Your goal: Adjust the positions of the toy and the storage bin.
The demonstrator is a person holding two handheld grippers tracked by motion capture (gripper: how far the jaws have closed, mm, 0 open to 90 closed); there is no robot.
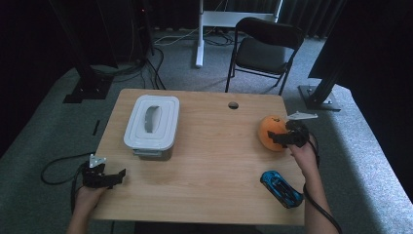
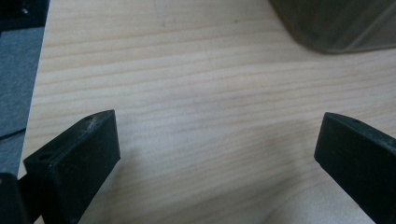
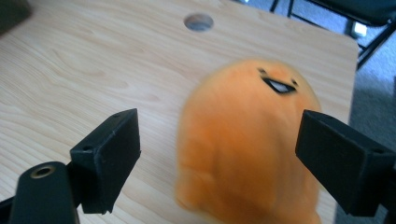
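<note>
An orange plush toy [image 1: 270, 132] with a small face sits near the table's right edge. My right gripper [image 1: 280, 138] is right beside it, open. In the right gripper view the plush [image 3: 247, 140] lies between the spread jaws of my right gripper [image 3: 219, 135]; the left jaw stands clear of it, while the right jaw is close to its side. At the table's front left, my left gripper [image 1: 117, 176] rests low, open and holding nothing. The left gripper view shows my left gripper [image 2: 217, 140] with bare wood between its jaws.
A white lidded container [image 1: 152, 122] stands at the back left of the wooden table [image 1: 209, 165]; its corner [image 2: 336, 23] lies ahead of the left gripper. A blue toy car [image 1: 281, 188] lies front right. There is a cable hole [image 1: 233, 105] at the back edge and a black chair [image 1: 265, 48] beyond.
</note>
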